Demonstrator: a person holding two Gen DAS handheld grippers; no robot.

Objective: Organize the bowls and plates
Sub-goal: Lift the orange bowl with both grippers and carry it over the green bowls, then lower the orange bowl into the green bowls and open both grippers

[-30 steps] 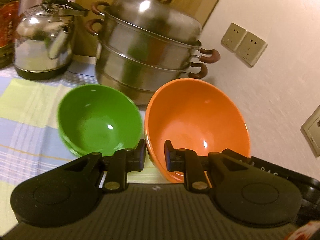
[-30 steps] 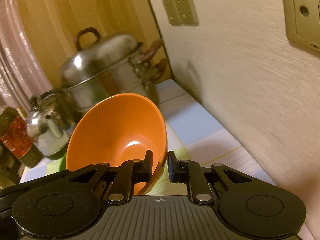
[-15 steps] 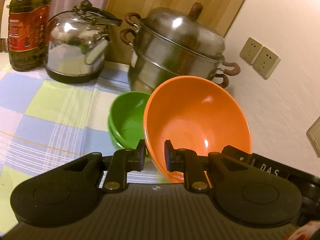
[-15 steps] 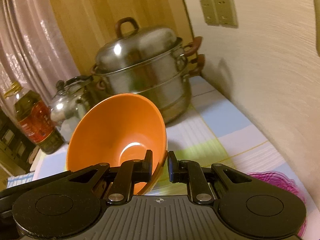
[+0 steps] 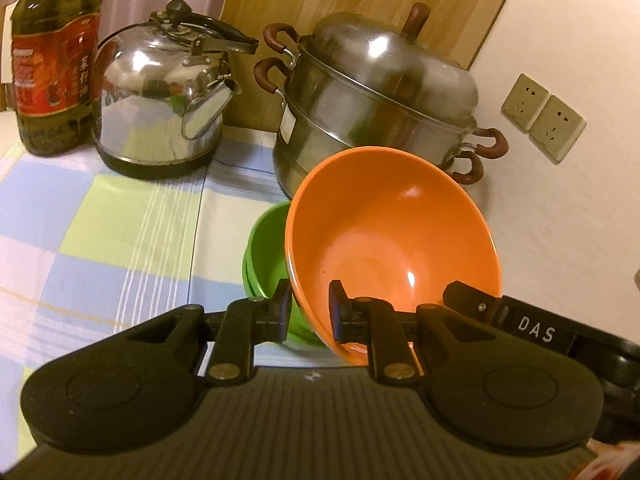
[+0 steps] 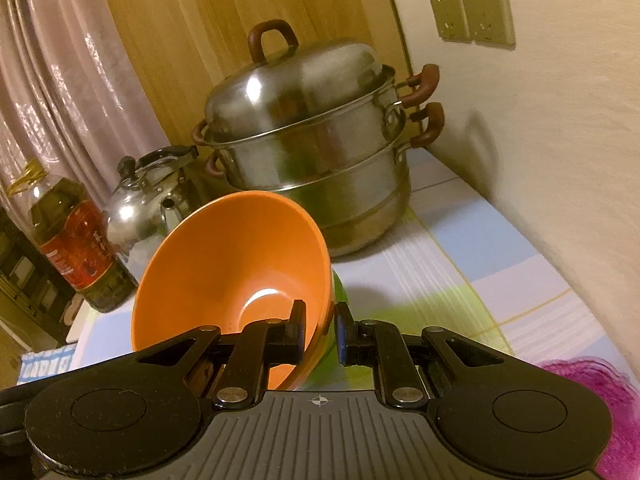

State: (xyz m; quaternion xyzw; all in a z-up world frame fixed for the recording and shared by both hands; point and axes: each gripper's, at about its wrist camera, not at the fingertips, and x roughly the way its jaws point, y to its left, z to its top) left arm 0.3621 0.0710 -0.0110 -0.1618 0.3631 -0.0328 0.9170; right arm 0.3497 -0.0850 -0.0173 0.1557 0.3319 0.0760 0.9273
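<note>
1. The left hand-held gripper (image 5: 309, 311) is clamped on the left rim of the orange bowl (image 5: 384, 236); one finger sits outside the wall and the other inside.
2. The right hand-held gripper (image 6: 320, 330) is clamped on the opposite rim of the same orange bowl (image 6: 236, 264), again with one finger inside and one outside.
3. Held from both sides, the orange bowl is tilted, its opening facing the cameras, and it is lifted clear of the table (image 5: 100, 232).
4. A green bowl (image 5: 266, 256) rests upright on the table just behind and below the orange bowl, which covers most of it. In the right wrist view only a green sliver (image 6: 339, 290) shows past the orange rim.
5. The table carries a checked cloth of blue, green and white squares (image 6: 500, 264).
6. Behind the bowls stands a stainless tiered steamer pot (image 5: 376, 108) with a domed lid and brown handles.
7. To its left are a shiny steel kettle (image 5: 160, 100) and, further left, an oil bottle (image 5: 54, 64) with a red label.
8. Two wall sockets (image 5: 542, 118) sit on the pale wall at the right.
9. Something pink-purple (image 6: 592, 404) lies at the table's near right edge; what it is cannot be told.
</note>
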